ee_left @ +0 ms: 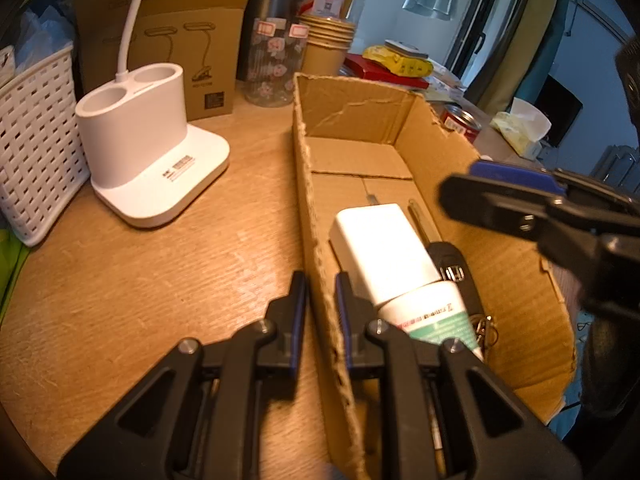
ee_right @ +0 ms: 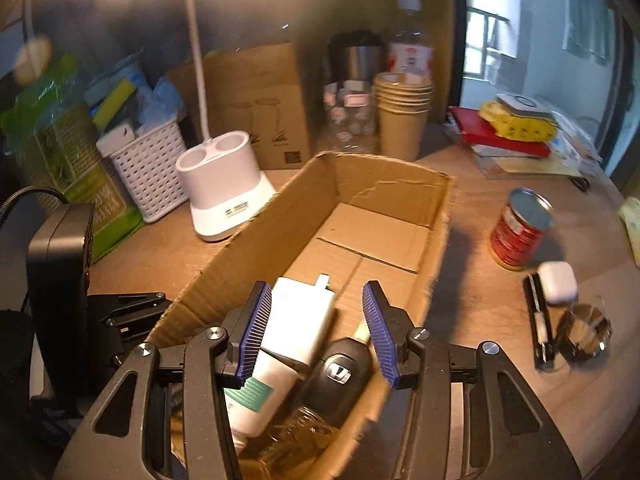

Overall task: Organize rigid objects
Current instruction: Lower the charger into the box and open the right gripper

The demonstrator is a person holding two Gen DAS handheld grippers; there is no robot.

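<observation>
Evidently the open brown cardboard box [ee_right: 384,216] is serving as the collecting bin, which is why it is sitting in the middle of the round wooden table [ee_left: 160,272] with its flaps torn away and its far half lying bare. At its near end a white rectangular plug adapter [ee_left: 382,248] is lying flat, a white tube with a green label [ee_left: 430,316] is resting against it, and a black car key fob with a metal blade [ee_left: 452,264] is lying just beside both.

The left gripper [ee_left: 320,300] is straddling the box's near side wall, one black finger outside and one inside, with the pads standing close to the cardboard; whether they are actually pinching it I cannot tell. Judging by that stance, it is steadying the box so it does not slide.

The right gripper [ee_right: 316,320] is hovering over the packed end with its blue ribbed pads [ee_right: 256,328] spread wide and nothing between them, which suggests it is free to fetch another piece.

On the table to the right, well apart from the box, a red tin can [ee_right: 520,228], a small white earbud case [ee_right: 558,282], a thin black tool [ee_right: 540,320] and a small clear glass [ee_right: 586,330] are waiting outside it. The white desk lamp base [ee_left: 148,152] and white lattice basket [ee_left: 36,140] are standing beside the box's left wall.
</observation>
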